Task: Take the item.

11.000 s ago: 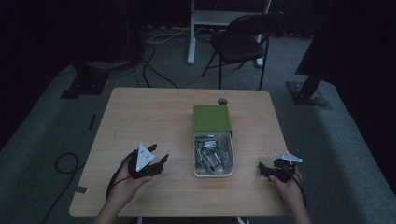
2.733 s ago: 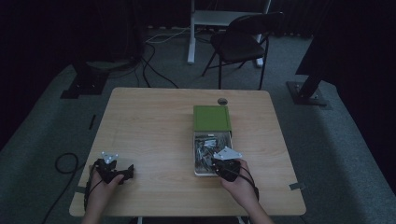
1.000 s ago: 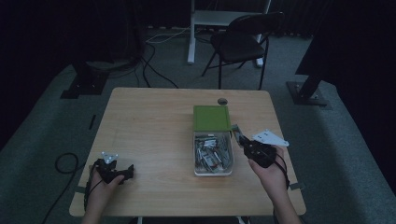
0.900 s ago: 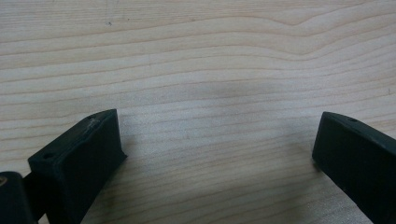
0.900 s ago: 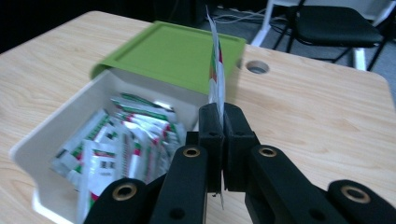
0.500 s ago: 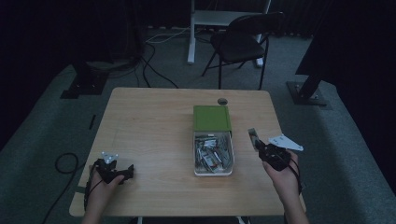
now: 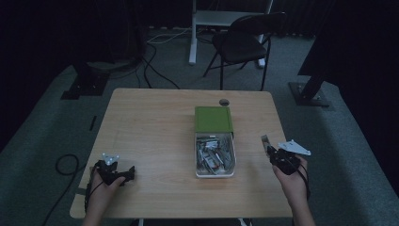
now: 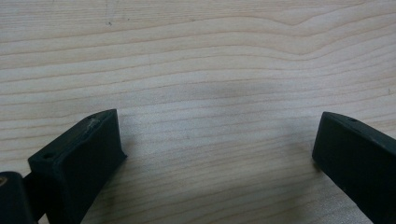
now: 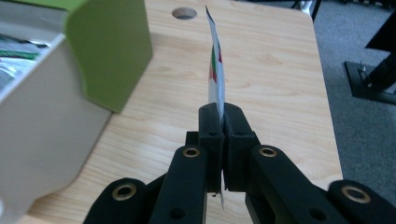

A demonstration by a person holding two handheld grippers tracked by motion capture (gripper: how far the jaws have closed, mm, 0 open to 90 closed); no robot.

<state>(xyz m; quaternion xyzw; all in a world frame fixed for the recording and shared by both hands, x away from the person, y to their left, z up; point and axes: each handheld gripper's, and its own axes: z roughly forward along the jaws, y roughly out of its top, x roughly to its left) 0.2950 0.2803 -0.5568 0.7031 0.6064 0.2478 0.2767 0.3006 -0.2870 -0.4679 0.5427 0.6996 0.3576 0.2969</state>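
Note:
A white box (image 7: 215, 173) of several small packets stands right of the table's middle, its green lid (image 7: 213, 118) folded back behind it. To the box's right, my right gripper (image 7: 271, 151) is shut on a thin packet (image 7: 264, 140). The right gripper view shows this gripper (image 9: 220, 112) with the packet (image 9: 215, 70) edge-on, white with red and green print, sticking up from the pads. The box wall (image 9: 37, 121) and green lid (image 9: 112, 51) sit to its left there. My left gripper (image 7: 128, 173) rests at the front left corner. Its jaws (image 8: 215, 140) stand open over bare wood.
The wooden table (image 7: 150, 122) has a round cable hole (image 7: 224, 101) behind the lid. A dark chair (image 7: 244, 42) and a desk leg stand beyond the far edge. Cables lie on the floor at the left. The table's right edge is close to my right hand.
My right gripper has carried the packet rightward and lower, away from the box toward the table's right edge. The left gripper has stayed put.

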